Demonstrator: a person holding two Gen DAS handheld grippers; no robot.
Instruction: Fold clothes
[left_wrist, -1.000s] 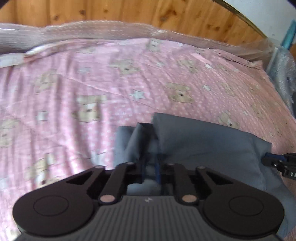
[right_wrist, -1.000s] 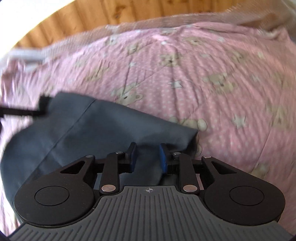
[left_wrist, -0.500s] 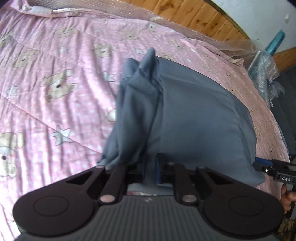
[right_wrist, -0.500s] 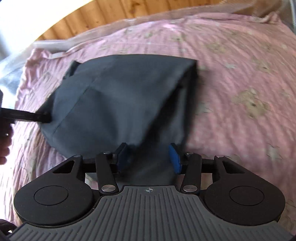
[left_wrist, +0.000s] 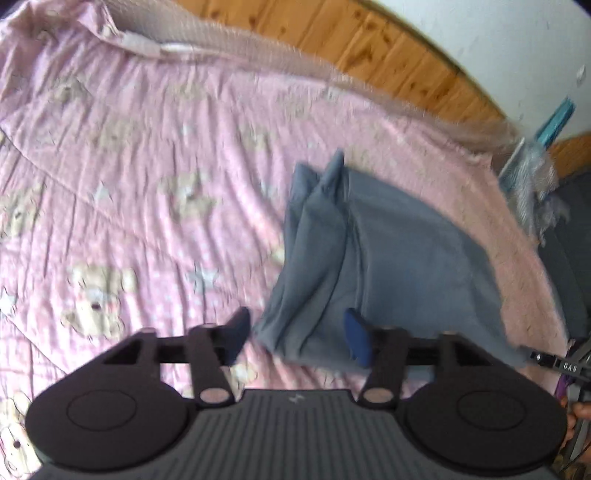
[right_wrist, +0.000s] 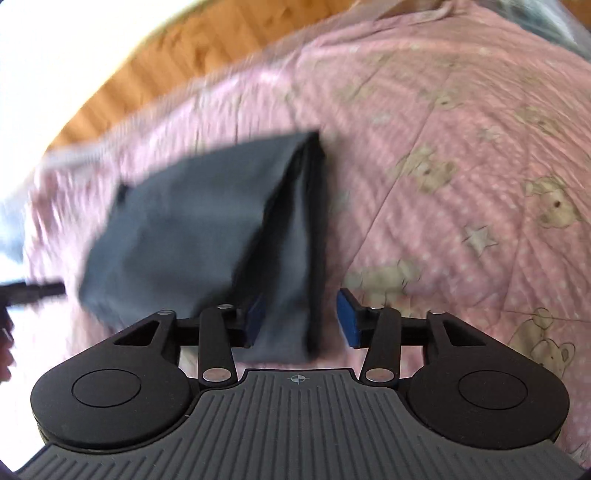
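A folded grey-blue garment (left_wrist: 388, 266) lies on the pink bear-print bedspread (left_wrist: 129, 177). My left gripper (left_wrist: 295, 339) is open, its jaws wide apart over the garment's near left corner, holding nothing. In the right wrist view the garment (right_wrist: 207, 229) looks dark grey with a folded right edge. My right gripper (right_wrist: 301, 319) is open, its jaws either side of the garment's near right corner, not gripping it. The right gripper's tip shows in the left wrist view (left_wrist: 554, 363) at the garment's right edge. Both views are motion-blurred.
A wooden headboard (left_wrist: 369, 40) runs along the far side of the bed, with clear bubble wrap (left_wrist: 258, 55) at its foot. A bubble-wrapped item (left_wrist: 535, 184) stands beyond the bed's right edge. The bedspread (right_wrist: 480, 166) stretches right of the garment.
Both grippers have opened and let go of the garment, which now lies flat on the bed. Both have pulled back toward the near side.
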